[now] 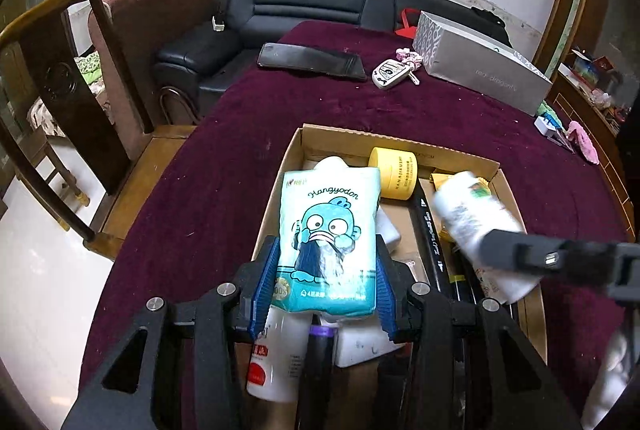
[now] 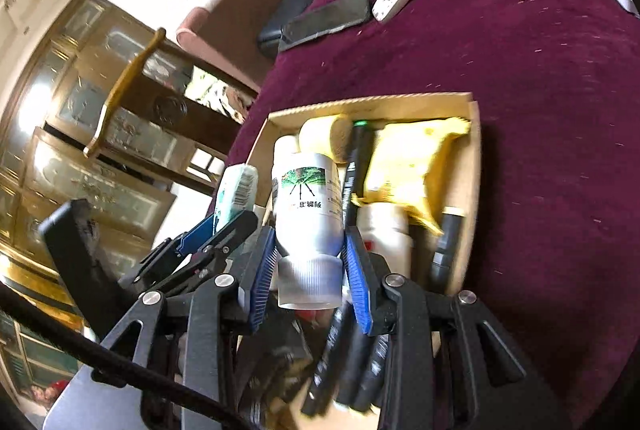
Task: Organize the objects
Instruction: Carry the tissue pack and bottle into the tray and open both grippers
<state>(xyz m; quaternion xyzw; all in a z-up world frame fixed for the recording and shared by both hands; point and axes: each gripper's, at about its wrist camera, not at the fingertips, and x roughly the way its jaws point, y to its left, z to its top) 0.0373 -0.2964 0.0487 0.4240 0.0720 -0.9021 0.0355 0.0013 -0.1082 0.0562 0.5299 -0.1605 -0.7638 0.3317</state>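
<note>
Basically left claw [image 1: 326, 272] clamps tissue pack [image 1: 330, 230], right claw [image 2: 308, 266] clamps white bottle [image 2: 308, 214], mid-frame over crowded box [image 2: 474, 166]; bottles could collide, slip.

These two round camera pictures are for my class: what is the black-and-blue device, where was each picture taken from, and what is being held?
No robot here: a person holds one pair of tongs in each hand, each carrying a wide-angle camera looking along its fingers. The left-hand view shows the left tongs shut on a tissue pack with a blue cartoon. The right-hand view shows the right tongs shut on a white bottle. Both hang over a cardboard box of bottles and markers on a maroon tablecloth. A phone, a key fob and a grey box lie beyond.
</note>
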